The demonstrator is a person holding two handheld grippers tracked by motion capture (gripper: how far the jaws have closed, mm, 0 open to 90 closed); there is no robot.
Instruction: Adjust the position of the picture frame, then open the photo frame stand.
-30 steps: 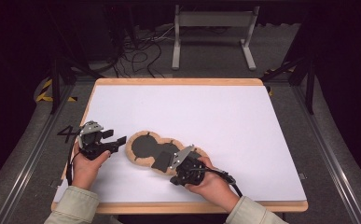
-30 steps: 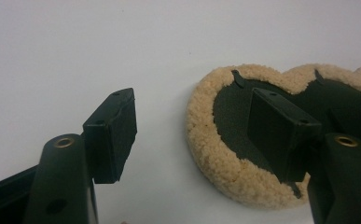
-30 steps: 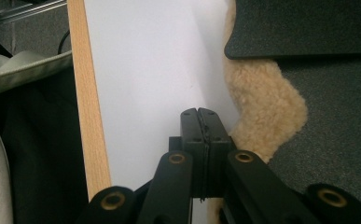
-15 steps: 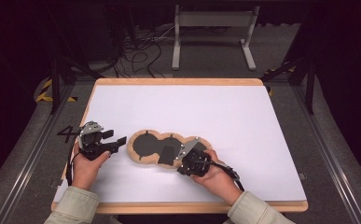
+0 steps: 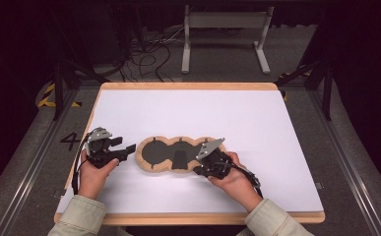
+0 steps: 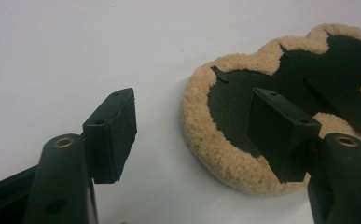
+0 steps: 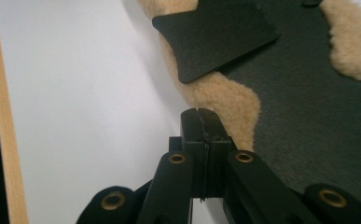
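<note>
A three-lobed pad (image 5: 171,153) lies flat on the white table top (image 5: 237,113); it has a tan fleece rim and a black centre. My left gripper (image 5: 130,150) is open just left of the pad's left lobe. In the left gripper view its jaws (image 6: 194,102) straddle the fleece edge of the pad (image 6: 225,154) without touching it. My right gripper (image 5: 197,170) is shut at the pad's front right lobe and points left. Its closed tips (image 7: 199,114) rest at the fleece rim of the pad (image 7: 299,102), below a loose black flap (image 7: 215,32), with nothing seen between them.
A wooden border (image 7: 3,140) frames the white table top close to my right gripper. Beyond the table's far edge stand a grey metal frame (image 5: 225,19) and tangled cables (image 5: 143,54) on the dark floor. A "4" is marked on the floor (image 5: 70,140) at the left.
My right gripper has slid right along the pad's front, from the middle lobe to the right one, uncovering more of the pad. The left gripper has stayed put.
</note>
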